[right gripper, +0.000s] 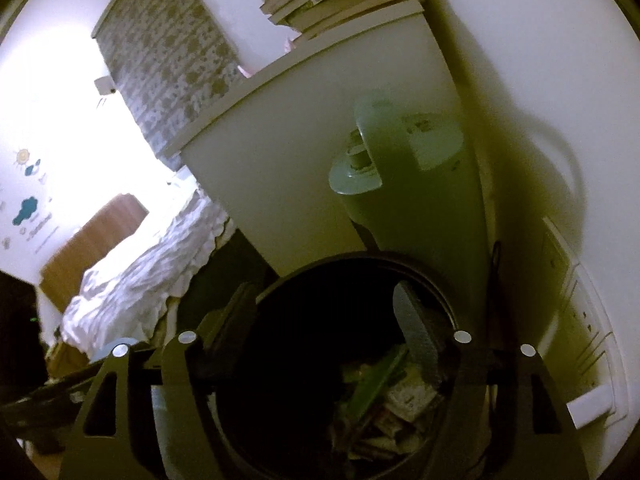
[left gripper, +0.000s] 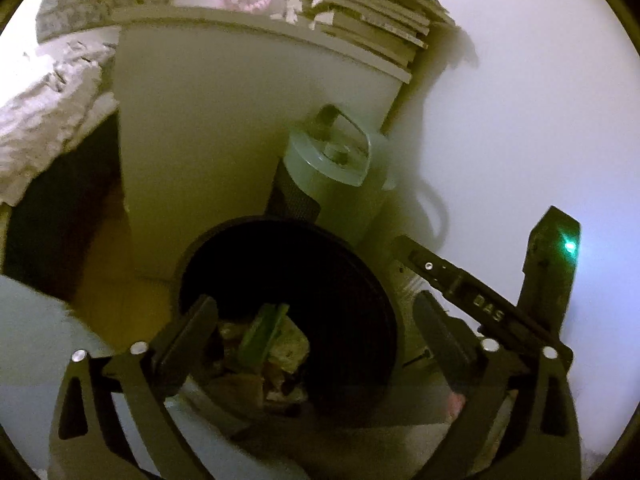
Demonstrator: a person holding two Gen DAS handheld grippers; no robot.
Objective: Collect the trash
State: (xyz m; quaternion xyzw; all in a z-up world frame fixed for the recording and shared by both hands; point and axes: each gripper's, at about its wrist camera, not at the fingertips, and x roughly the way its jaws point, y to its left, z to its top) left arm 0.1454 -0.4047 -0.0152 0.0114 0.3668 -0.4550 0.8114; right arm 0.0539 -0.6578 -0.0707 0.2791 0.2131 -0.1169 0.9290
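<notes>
Left gripper (left gripper: 316,320) fingers apart, empty, right gripper (right gripper: 326,314) likewise, black trash bin (left gripper: 384,300) lower centre, wrappers (left gripper: 276,344) inside

Both wrist cams close above, looking down; 2 views share bin (left gripper: 288,280) (right gripper: 360,320).

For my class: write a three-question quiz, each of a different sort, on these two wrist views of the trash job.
1. True or false: the bin already holds trash.
2. What lies stacked on the white cabinet? A) books B) plates C) shoes
3. Fill in: both the left gripper and the right gripper are ____ above the bin.

Key: 1 true. 2 A, books. 3 open.
</notes>
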